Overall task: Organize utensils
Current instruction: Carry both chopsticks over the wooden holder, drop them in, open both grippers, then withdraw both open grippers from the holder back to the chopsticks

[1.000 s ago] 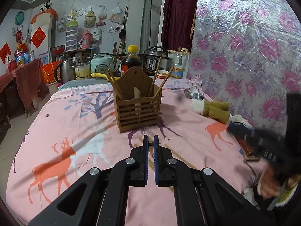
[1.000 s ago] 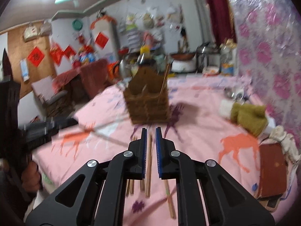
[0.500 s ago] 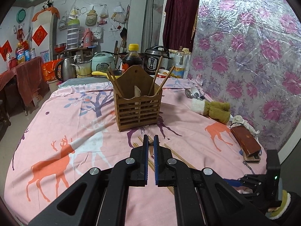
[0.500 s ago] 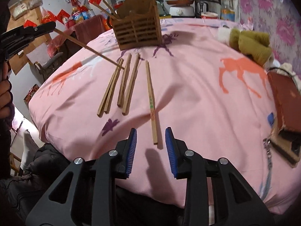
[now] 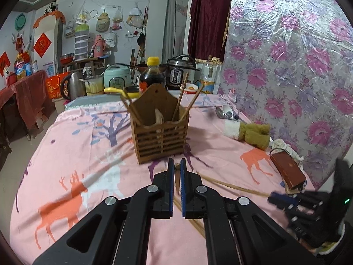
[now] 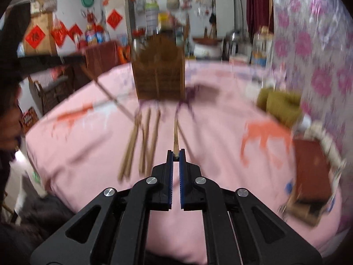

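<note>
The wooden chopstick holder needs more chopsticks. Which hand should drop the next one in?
Probably the right. The right gripper is already shut on a chopstick pointing toward the wooden chopstick holder. The left gripper also looks shut on one, seen less clearly.

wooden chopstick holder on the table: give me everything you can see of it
The chopstick holder is a brown wooden box with slatted walls, a taller arched back panel with a hanging hole, and a divider making two compartments. It stands upright on the pink tablecloth. Several chopsticks lean inside, some in each compartment. Neither gripper touches it.
</note>
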A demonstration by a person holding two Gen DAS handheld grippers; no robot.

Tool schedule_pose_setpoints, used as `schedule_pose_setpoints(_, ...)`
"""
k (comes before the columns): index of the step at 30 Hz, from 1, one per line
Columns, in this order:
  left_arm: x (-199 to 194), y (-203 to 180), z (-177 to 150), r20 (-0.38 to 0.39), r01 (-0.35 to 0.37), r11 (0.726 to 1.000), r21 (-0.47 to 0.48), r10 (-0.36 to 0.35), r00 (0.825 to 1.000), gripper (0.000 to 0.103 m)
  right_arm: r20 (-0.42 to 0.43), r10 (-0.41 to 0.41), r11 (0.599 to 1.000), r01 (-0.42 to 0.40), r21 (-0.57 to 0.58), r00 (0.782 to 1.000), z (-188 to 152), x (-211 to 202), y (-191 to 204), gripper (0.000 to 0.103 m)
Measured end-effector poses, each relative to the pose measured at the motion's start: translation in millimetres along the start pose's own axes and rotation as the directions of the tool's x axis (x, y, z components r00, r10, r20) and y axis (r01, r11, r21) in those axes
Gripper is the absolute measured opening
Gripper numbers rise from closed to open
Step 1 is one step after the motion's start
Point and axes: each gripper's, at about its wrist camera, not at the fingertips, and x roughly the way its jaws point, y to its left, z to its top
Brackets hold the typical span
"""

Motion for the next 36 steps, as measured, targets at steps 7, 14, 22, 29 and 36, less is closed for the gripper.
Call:
schedule_pose_setpoints(7, 1.1, -1.1, 46.5, 0.042, 0.008, 0.999, 0.037, -0.01, 0.999, 0.006, 0.105, 0.032, 0.999, -0.029, -0.021, 0.994, 71.0, 1.8, 6.8, 0.006)
schedule_pose_setpoints(14, 7.6, 10.9, 101.2, 0.087, 0.012, 0.999, 0.03, -0.014, 0.996, 0.006, 0.157, 0.053, 0.998, -0.048, -0.032, 0.986, 135.0, 19.1, 12.1, 0.006)
schedule_pose_setpoints(22, 6.1, 30.0, 161.2, 0.193, -0.024, 1.0, 0.017, 0.02, 0.981, 0.006, 0.241, 0.064, 0.998, -0.057, -0.039, 0.968, 217.8, 37.9, 18.3, 0.006)
schedule_pose_setpoints(29, 80.7, 53.1, 145.5, 0.086, -0.09, 0.995, -0.035, 0.093, 0.992, 0.006, 0.1, 0.032, 0.999, -0.033, 0.009, 0.994, 217.3, 118.0, 13.7, 0.006)
schedule_pose_setpoints(36, 81.7, 58.6, 117.7, 0.061, -0.155, 0.987, -0.046, 0.158, 0.986, 0.079, 0.146, -0.003, 1.0, 0.003, -0.001, 0.989, 207.7, 90.4, 10.0, 0.019)
